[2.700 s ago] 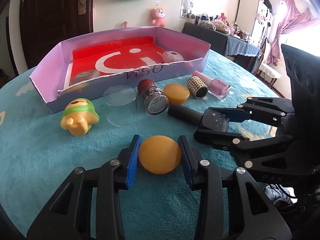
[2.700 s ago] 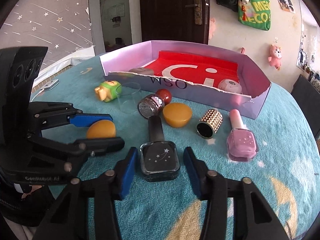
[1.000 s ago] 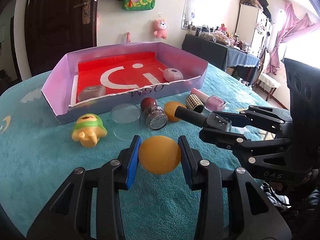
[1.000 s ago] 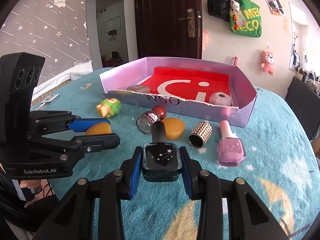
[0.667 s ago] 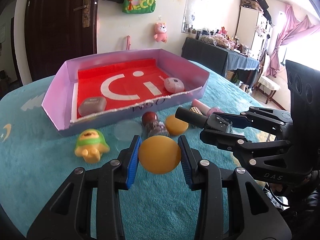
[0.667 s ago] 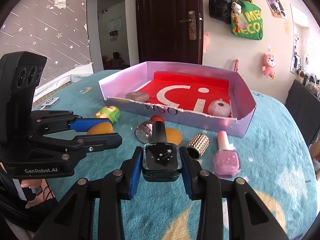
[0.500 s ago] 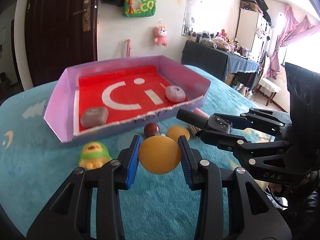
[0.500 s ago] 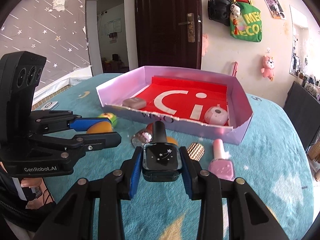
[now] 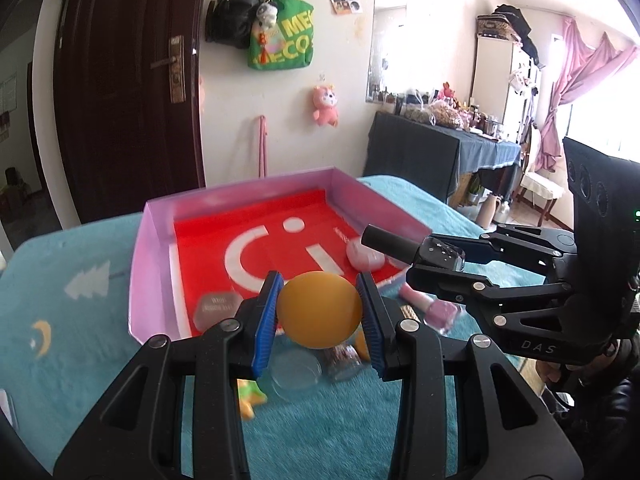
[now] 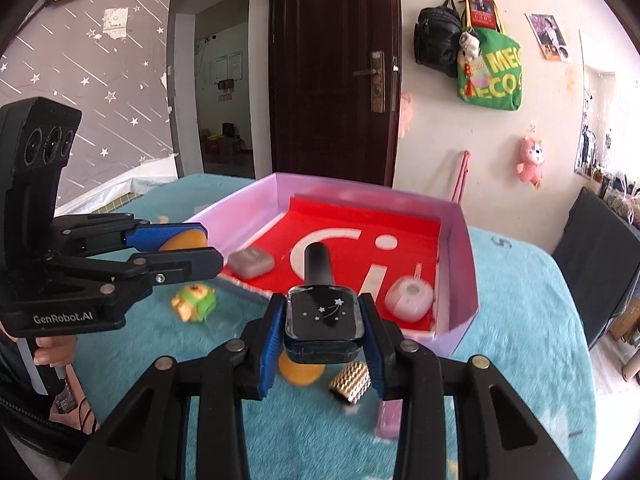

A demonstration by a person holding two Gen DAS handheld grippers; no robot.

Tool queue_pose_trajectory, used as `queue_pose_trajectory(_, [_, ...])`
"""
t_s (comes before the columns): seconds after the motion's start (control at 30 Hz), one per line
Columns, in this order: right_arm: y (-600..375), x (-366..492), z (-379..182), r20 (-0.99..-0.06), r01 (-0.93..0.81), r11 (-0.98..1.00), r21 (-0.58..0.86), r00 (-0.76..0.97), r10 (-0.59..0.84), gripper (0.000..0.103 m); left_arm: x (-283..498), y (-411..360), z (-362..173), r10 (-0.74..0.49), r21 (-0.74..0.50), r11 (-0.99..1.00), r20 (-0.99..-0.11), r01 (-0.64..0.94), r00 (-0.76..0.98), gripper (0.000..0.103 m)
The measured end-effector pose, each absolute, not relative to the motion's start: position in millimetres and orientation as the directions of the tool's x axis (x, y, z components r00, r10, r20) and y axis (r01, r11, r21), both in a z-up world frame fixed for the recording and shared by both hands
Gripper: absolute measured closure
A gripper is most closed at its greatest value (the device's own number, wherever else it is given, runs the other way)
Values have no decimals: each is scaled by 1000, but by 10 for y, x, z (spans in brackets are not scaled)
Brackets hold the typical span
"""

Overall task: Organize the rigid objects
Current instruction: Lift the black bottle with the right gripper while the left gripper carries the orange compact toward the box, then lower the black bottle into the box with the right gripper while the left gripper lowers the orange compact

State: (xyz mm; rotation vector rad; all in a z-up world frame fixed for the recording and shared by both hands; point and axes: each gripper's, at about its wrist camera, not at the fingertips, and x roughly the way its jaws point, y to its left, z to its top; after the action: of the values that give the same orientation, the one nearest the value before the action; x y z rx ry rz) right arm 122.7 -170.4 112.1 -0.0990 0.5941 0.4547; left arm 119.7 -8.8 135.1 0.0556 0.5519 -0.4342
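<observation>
My left gripper (image 9: 320, 312) is shut on an orange round piece (image 9: 319, 309), held in the air in front of the lilac box (image 9: 138, 260) with the red liner. My right gripper (image 10: 322, 320) is shut on a black nail polish bottle (image 10: 323, 312) with star marks, its cap pointing at the box (image 10: 464, 264). Each gripper shows in the other's view, the left gripper (image 10: 180, 248) and the right gripper (image 9: 436, 260), side by side above the teal cloth. Inside the box lie a grey block (image 10: 251, 260) and a pale pink round case (image 10: 409, 295).
On the teal cloth before the box lie a green and yellow toy (image 10: 194, 301), a clear round lid (image 9: 296, 368), a glitter jar (image 9: 340, 358), another orange piece (image 10: 300, 372), a studded gold cylinder (image 10: 350, 382) and a pink nail polish bottle (image 9: 430, 306). A hand (image 10: 52, 350) holds the left handle.
Both grippers closed on their objects, lifted them off the cloth and rose while moving toward the box. The objects on the cloth now sit lower in both views.
</observation>
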Motion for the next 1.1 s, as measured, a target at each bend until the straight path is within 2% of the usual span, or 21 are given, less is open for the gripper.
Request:
queue_pose_trajectory(0.2, [-1661, 1379, 1227, -544, -451, 892, 23, 743, 390, 64, 1387, -55, 1409, -394, -64, 902, -525, 427, 754, 67])
queue_pose_trajectory(0.43, [-1601, 1649, 1171, -560, -460, 888, 23, 729, 393, 64, 1799, -35, 1250, -418, -107, 887, -599, 449, 683, 67])
queue_pose_trajectory(0.77, [-1542, 2073, 877, -635, -477, 879, 12, 676, 375, 64, 2300, -175, 878, -418, -102, 859, -707, 502, 571, 67])
queue_pose_trajectory(1.1, [-1527, 2328, 675, -701, -515, 857, 18, 605, 378, 64, 2513, -225, 699, -420, -109, 833, -762, 542, 493, 67])
